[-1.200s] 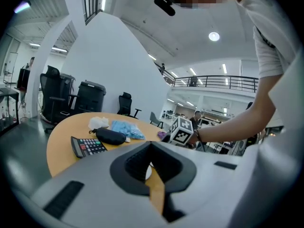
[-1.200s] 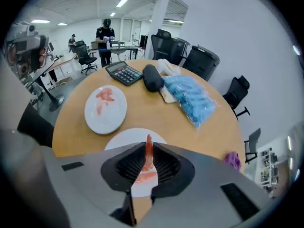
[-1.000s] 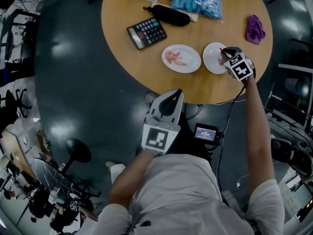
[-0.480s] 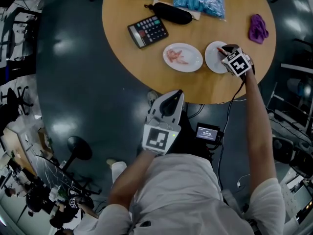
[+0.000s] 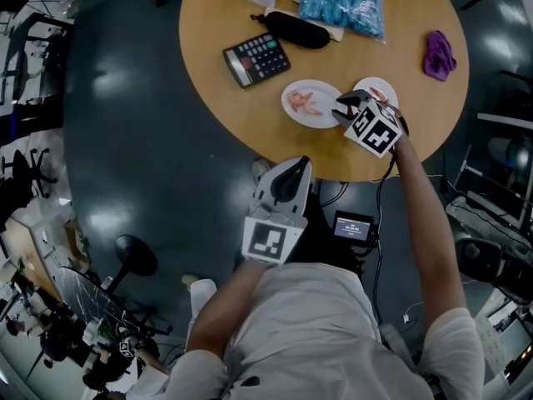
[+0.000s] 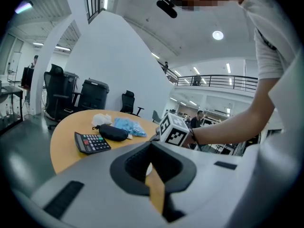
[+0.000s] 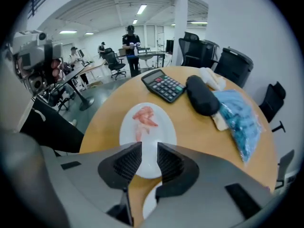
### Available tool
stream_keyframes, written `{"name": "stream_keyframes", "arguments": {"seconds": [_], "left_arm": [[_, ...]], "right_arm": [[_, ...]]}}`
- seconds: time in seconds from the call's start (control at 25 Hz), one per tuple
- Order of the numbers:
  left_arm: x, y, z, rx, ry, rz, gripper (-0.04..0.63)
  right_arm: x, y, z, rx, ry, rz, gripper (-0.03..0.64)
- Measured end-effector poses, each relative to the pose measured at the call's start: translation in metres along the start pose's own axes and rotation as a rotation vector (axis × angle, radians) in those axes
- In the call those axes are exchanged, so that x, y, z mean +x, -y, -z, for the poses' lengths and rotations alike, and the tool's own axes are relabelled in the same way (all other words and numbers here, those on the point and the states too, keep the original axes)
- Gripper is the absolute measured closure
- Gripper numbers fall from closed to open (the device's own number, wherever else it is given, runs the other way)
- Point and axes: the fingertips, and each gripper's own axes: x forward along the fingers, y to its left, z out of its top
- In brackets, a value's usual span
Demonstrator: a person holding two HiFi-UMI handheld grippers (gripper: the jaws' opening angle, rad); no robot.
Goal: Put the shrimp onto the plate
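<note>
The shrimp (image 5: pixel 301 101) lay on the plate (image 5: pixel 326 93), the right claw (image 5: pixel 340 111) hanging released and empty over its rim. The left claw (image 5: pixel 291 167), clenched, was well away from the plate.

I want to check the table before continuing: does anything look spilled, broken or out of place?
Nothing stands out. The pink shrimp lie inside the white plate, the second white plate sits flat beside it, and nothing is spilled on the round wooden table.

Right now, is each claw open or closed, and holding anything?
Left claw: closed, holding nothing.
Right claw: open, holding nothing.
</note>
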Motion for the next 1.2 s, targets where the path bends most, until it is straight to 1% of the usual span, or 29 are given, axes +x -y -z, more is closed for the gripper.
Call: {"name": "stream_keyframes", "arguments": {"seconds": [0.08,0.16,0.32,0.48,0.56,0.64,0.8,0.88,0.96,1.08,1.2], "left_arm": [[-0.001,-0.001,0.002,-0.003,-0.006,-0.001,0.588],[-0.002,-0.004,0.003,-0.007,-0.006,-0.003,0.588],[-0.004,-0.01,0.0,-0.012,0.003,-0.011,0.588],[-0.008,-0.017,0.0,-0.019,0.008,-0.025,0.588],[-0.009,-0.018,0.0,-0.02,0.003,-0.025,0.588],[-0.009,-0.02,0.0,-0.018,0.005,-0.025,0.588],[-0.011,-0.022,-0.001,-0.022,0.006,-0.024,0.588],[-0.01,-0.022,-0.002,-0.015,0.008,-0.019,0.588],[-0.009,-0.021,-0.003,-0.009,0.013,-0.014,0.588],[-0.006,-0.017,-0.007,-0.011,0.011,-0.01,0.588],[-0.004,-0.015,-0.009,-0.01,0.012,-0.009,0.588]], "right_arm": [[0.018,-0.02,-0.012,-0.022,-0.02,-0.04,0.511],[0.031,-0.03,-0.018,-0.038,-0.055,-0.054,0.511],[0.047,-0.031,-0.016,-0.053,-0.143,-0.069,0.512],[0.057,-0.03,-0.011,-0.091,-0.217,-0.076,0.525],[0.058,-0.029,-0.01,-0.102,-0.233,-0.074,0.533],[0.058,-0.028,-0.01,-0.11,-0.239,-0.068,0.557],[0.051,-0.029,-0.012,-0.097,-0.212,-0.053,0.561],[0.038,-0.028,-0.014,-0.066,-0.176,-0.033,0.561],[0.018,-0.024,-0.01,-0.004,-0.129,0.005,0.561],[-0.015,-0.004,0.018,0.157,-0.076,0.101,0.561],[-0.031,0.025,0.062,0.327,-0.075,0.184,0.561]]}}
